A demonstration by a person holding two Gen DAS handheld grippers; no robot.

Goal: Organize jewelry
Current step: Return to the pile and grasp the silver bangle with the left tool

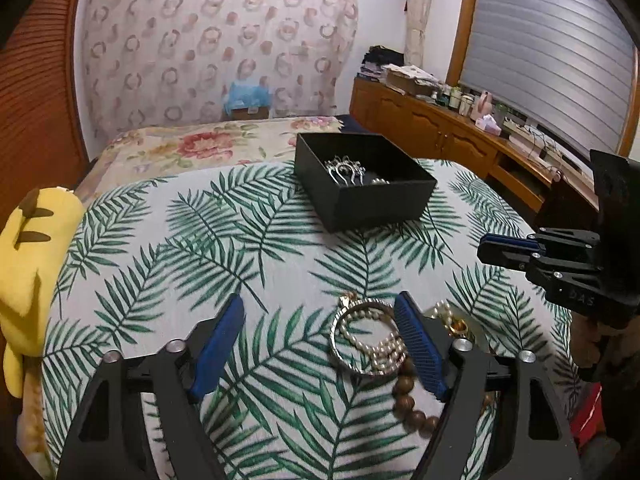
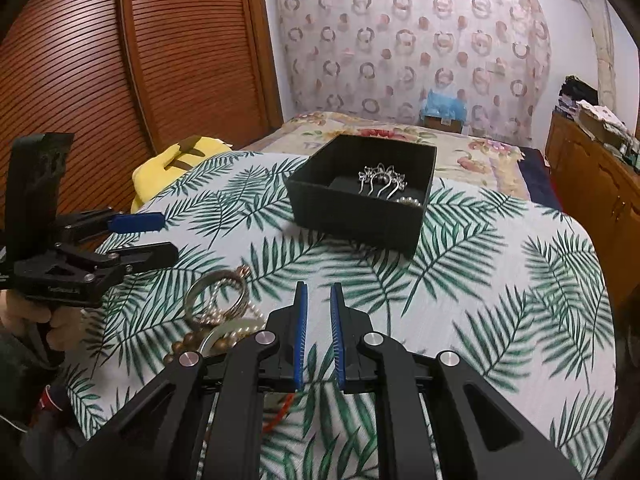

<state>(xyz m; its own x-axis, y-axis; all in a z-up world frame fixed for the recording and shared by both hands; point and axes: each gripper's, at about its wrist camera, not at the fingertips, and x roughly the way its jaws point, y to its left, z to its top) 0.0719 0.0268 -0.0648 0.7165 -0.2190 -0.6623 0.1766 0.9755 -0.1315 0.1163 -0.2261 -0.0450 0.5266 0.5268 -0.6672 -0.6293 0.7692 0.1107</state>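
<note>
A black open box (image 1: 380,204) (image 2: 352,208) stands on the leaf-print table and holds a silver hair comb (image 1: 346,170) (image 2: 382,180) and a pearl piece. Near me lies a pile of jewelry: a silver bangle (image 1: 340,344) (image 2: 192,294), a pearl strand (image 1: 384,350) (image 2: 244,324) and a wooden bead bracelet (image 1: 408,400) (image 2: 188,344). My left gripper (image 1: 320,312) (image 2: 160,236) is open wide above the table, its right finger over the pile. My right gripper (image 2: 319,296) (image 1: 486,250) is narrowly parted, empty, right of the pile.
A yellow plush toy (image 1: 28,264) (image 2: 176,160) sits at the table's left edge. A floral bed (image 1: 192,144) lies behind the table. A wooden sideboard (image 1: 460,136) with clutter runs along the right wall. A wooden slatted wardrobe (image 2: 80,80) stands at left.
</note>
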